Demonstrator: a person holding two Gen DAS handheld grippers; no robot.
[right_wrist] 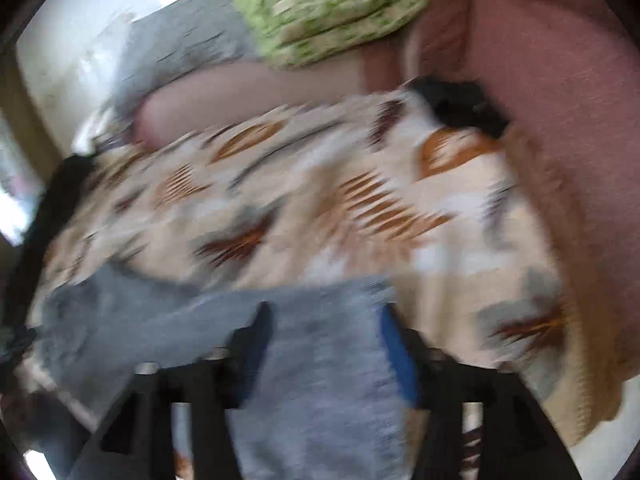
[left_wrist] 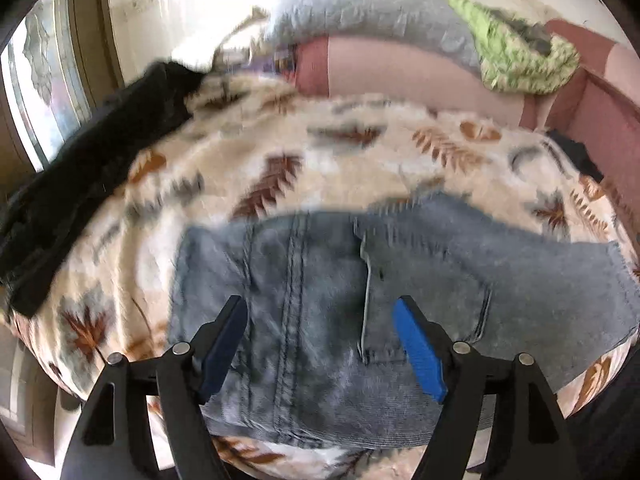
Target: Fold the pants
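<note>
Faded blue denim pants [left_wrist: 320, 300] lie folded on a cream blanket with a leaf pattern [left_wrist: 280, 168], back pocket and centre seam facing up. My left gripper [left_wrist: 320, 308] hovers just above the denim with its blue-padded jaws wide apart and nothing between them. In the blurred right wrist view the same pants [right_wrist: 320, 380] spread below my right gripper [right_wrist: 324, 316]. Its jaws stand apart over the cloth, with no fold pinched between the pads.
A black garment [left_wrist: 88, 184] lies along the blanket's left edge. Behind are a grey pillow [left_wrist: 368, 8], a green patterned cloth [left_wrist: 516, 56] and the pink sofa back [left_wrist: 600, 104]. Another dark item [right_wrist: 460, 104] rests at the blanket's far right corner. A window [left_wrist: 44, 80] is at the left.
</note>
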